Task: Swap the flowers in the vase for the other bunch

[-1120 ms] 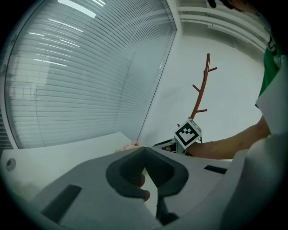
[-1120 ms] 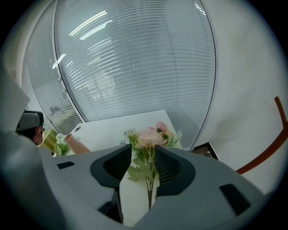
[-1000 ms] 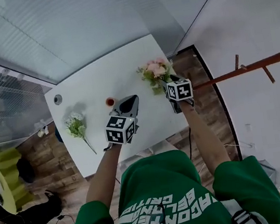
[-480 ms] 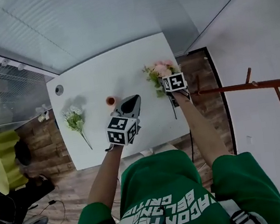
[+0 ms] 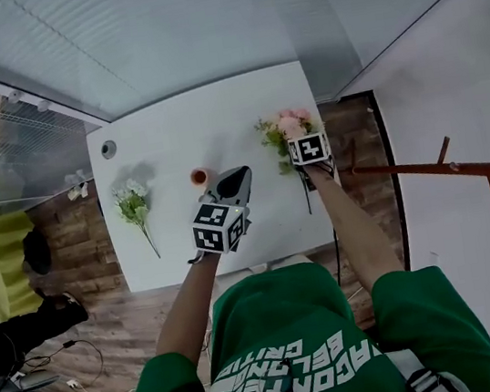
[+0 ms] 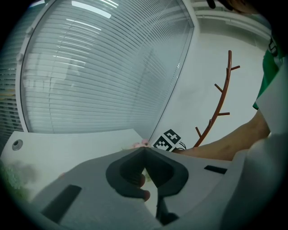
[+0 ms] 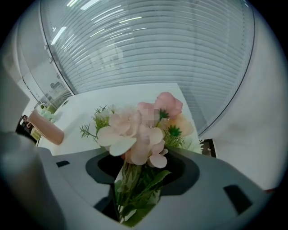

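Right gripper view: right gripper (image 7: pixel 136 173) clenched on pink bunch (image 7: pixel 144 130) stems, lifted over counter (image 5: pixel 162 139) edge | left gripper (image 6: pixel 144 152) closed, empty, near vase (image 5: pixel 198 177) | removal apparently done; white bunch (image 5: pixel 133 206) lies on counter, not yet inserted

**Stems, vase and far bunch only partly seen**

In the right gripper view, the stems of the pink bunch (image 7: pixel 144 130) vanish between the closed jaws. The vase (image 7: pixel 47 130) is partly covered by the right gripper's (image 7: pixel 138 161) body. In the head view the vase is too small to tell whether it holds anything. In the left gripper view, the white bunch (image 6: pixel 11 173) is only a blur at the edge. The left gripper (image 6: pixel 144 152) hides much of the surface (image 6: pixel 76 143).
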`<state>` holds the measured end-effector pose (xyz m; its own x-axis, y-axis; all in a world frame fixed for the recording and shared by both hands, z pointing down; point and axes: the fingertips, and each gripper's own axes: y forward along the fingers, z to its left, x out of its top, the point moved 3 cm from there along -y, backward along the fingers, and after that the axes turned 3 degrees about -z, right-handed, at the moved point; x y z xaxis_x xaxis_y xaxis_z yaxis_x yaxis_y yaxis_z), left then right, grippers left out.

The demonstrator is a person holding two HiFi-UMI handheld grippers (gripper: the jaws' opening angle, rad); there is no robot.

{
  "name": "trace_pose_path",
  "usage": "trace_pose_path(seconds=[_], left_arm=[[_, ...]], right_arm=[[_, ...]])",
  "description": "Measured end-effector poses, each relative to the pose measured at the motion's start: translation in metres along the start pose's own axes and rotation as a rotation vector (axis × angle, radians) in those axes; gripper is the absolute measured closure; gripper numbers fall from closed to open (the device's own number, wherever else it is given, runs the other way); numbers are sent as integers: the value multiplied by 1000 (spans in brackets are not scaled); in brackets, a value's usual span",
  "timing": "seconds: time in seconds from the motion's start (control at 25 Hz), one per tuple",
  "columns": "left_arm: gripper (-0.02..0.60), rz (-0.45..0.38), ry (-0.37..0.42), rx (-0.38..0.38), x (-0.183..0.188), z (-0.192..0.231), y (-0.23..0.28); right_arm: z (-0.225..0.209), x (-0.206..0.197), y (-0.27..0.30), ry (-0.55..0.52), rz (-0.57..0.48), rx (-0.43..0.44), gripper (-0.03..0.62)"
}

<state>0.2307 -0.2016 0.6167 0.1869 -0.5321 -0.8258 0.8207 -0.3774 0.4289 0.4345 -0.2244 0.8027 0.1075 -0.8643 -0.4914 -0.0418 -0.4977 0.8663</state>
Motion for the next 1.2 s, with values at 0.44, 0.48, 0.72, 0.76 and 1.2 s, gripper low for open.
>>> trace_pose_path(seconds=[0.44,0.48,0.72,0.76,1.2], left_arm=[[578,-30,-10,25,10,12,-10],[578,-38,-7,26,13,13,-12],[578,-68,4,17,27,0,-32],[578,-71,7,15,29,0,-36],[578,-144,50,21,52,45,-95]], right_arm=[[7,6,-7,3,-57,23,475],[7,7,-8,4,-68,23,478],[11,17,-46,4,-153,26,487],[13,22,-52,4,-175,28,488],[71,107,-124,-33,-490,34,489]])
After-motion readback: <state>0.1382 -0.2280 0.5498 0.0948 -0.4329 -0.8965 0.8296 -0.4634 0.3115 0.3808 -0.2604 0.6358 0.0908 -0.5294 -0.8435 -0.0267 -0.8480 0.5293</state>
